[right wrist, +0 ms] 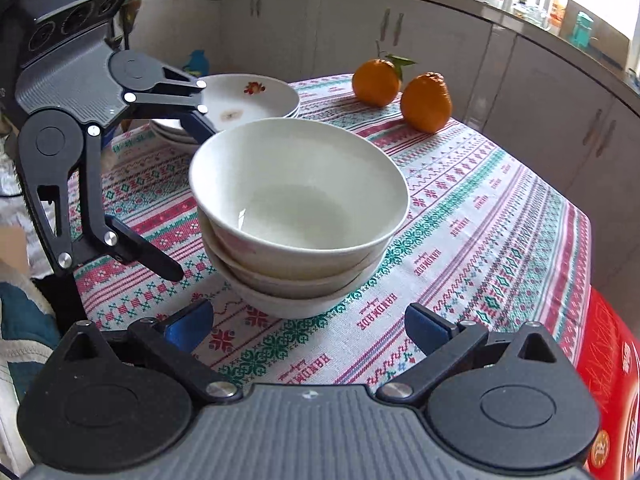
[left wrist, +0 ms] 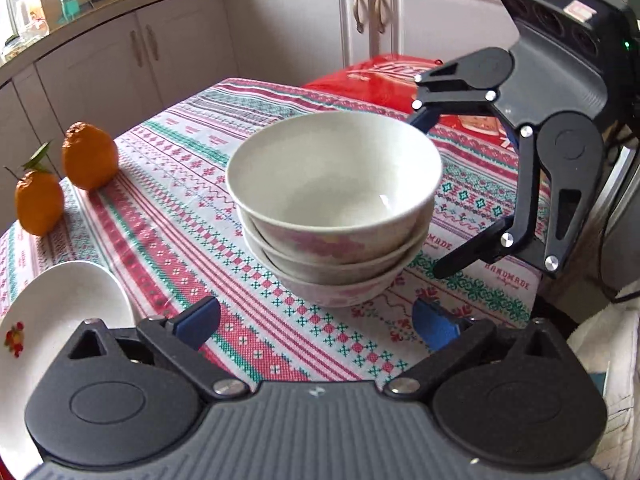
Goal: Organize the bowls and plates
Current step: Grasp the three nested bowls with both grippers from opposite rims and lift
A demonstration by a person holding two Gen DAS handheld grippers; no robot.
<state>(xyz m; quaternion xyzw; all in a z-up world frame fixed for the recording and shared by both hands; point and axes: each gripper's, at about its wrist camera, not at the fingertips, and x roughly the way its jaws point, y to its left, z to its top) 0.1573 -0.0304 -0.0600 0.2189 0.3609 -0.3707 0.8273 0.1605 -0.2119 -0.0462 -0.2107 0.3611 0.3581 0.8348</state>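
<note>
I am holding both grippers wide, gripping nothing; left gripper (left wrist: 316,320) and right gripper (right wrist: 308,326) are flanking the stack of 3 bowls (left wrist: 334,208) sitting mid-tablecloth (left wrist: 192,184); plates (right wrist: 248,98) are sitting beyond.

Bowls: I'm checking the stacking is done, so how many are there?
3, nested in one stack mid-table: top bowl, middle, bottom. None elsewhere in view.

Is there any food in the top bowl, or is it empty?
Empty. Both wrist views look straight down into the top bowl, which sits on the bowl stack, and only its bare white inside shows.
</note>
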